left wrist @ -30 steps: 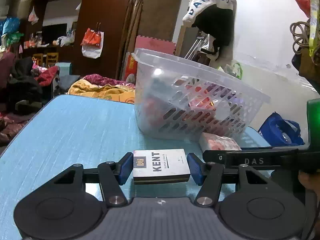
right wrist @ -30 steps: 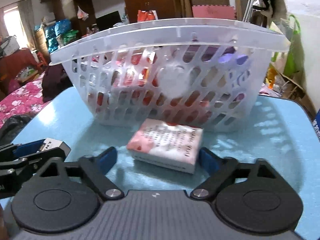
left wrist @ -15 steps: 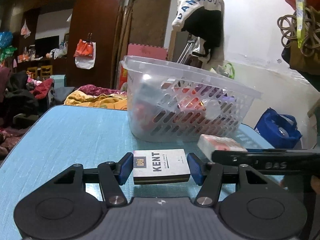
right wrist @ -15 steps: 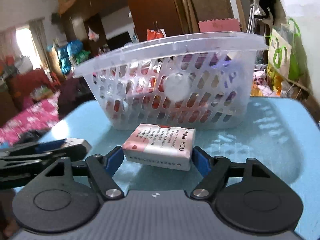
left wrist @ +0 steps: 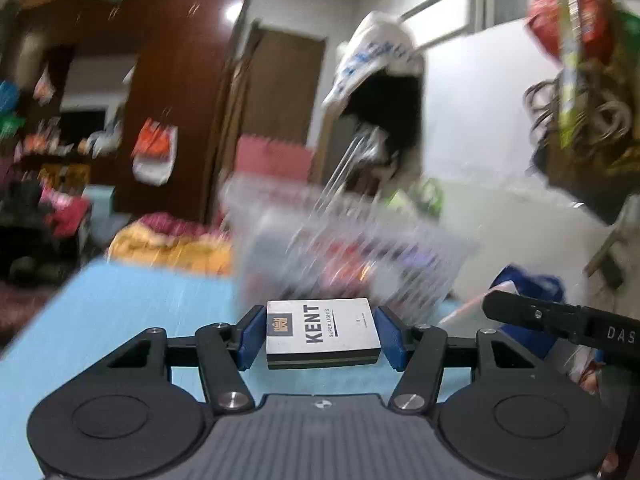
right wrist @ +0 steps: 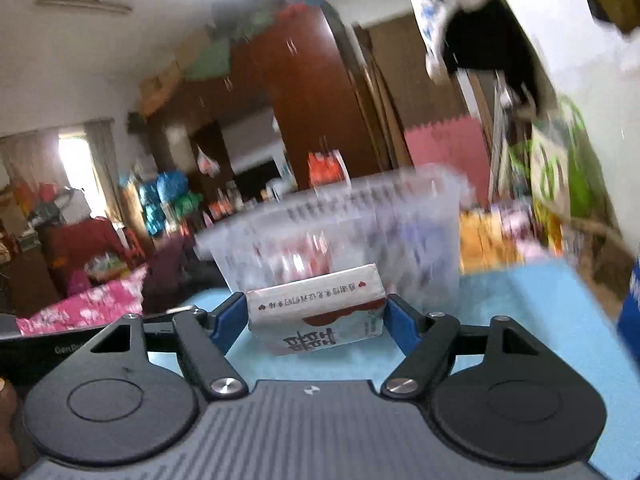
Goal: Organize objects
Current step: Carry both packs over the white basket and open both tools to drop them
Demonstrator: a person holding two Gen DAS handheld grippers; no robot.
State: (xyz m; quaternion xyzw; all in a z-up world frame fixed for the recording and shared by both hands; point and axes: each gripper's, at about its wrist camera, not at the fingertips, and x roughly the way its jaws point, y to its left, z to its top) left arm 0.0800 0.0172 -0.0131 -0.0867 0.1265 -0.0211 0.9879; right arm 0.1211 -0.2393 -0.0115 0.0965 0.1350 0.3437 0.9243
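Basket (left wrist: 352,248) sits mid-frame in both views, badly blurred; it reads as a clear slotted plastic tub on the blue table (left wrist: 120,320), with red and purple items inside that I cannot identify. Left gripper (left wrist: 320,338), lower centre of its view, has its blue pads closed on the short ends of a cigarette pack (left wrist: 322,330), which lies flat and level between them with the printed face up. Right gripper (right wrist: 316,316), lower centre of its view, clamps a tissue pack (right wrist: 316,312) across its width; the pack is tilted, its right end higher, and its underside bulges below the pads. Judgement on handling: the cigarette pack is a light, stiff carton with square edges, so an end-to-end pinch should hold, though hard pressure could crush it. The tissue pack is light, soft and film-wrapped, probably slippery; it yields under the pads, so a hold across the middle of its long sides suits it better than one at a corner. Both packs look clear of the table, though the blur leaves this uncertain. Views compared: the left view alone shows the right gripper's black finger entering at the right edge, beside the cigarette pack. The right view alone shows the tissue pack's sag and printing, a fingertip (right wrist: 6,404) at the lower left edge, and the left gripper's dark body at the left edge.
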